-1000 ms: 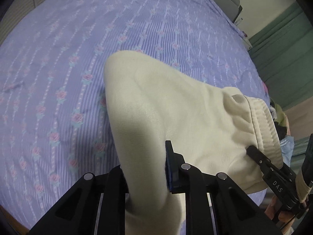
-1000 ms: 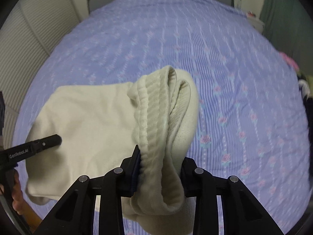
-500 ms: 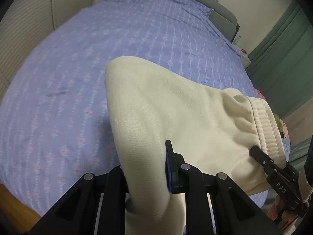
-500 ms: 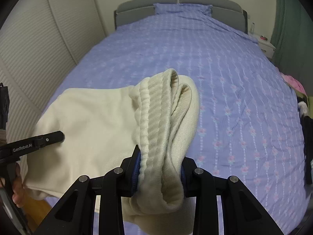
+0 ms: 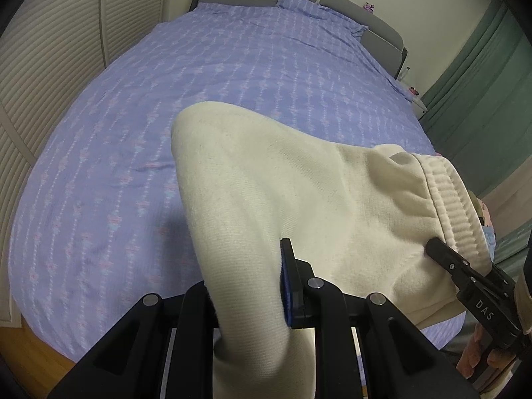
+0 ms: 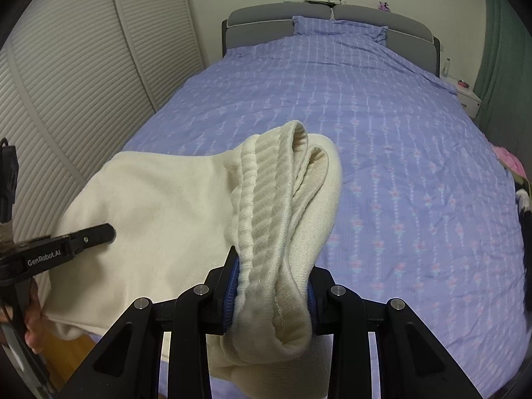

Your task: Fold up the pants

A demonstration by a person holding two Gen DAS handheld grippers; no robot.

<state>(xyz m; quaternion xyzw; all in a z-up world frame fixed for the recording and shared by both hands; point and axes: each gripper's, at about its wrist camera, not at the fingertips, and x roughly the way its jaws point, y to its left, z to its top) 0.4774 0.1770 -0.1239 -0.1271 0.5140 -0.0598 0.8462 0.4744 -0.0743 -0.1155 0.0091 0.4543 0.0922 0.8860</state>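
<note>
Right now you hold the cream pants (image 5: 292,193) up in the air over the near end of the bed (image 5: 232,66). Your left tongs (image 5: 247,286) are shut tight on the plain cloth, and your right tongs (image 6: 271,286) are shut tight on the bunched, ribbed waistband (image 6: 266,206). I think you are lifting them to lay them out flat. Keep both grips firm so nothing slips. Pull your hands apart a little, so the cloth between them goes smooth. Then lower it slowly onto the purple sheet, away from the near edge, where it could slide off.
</note>
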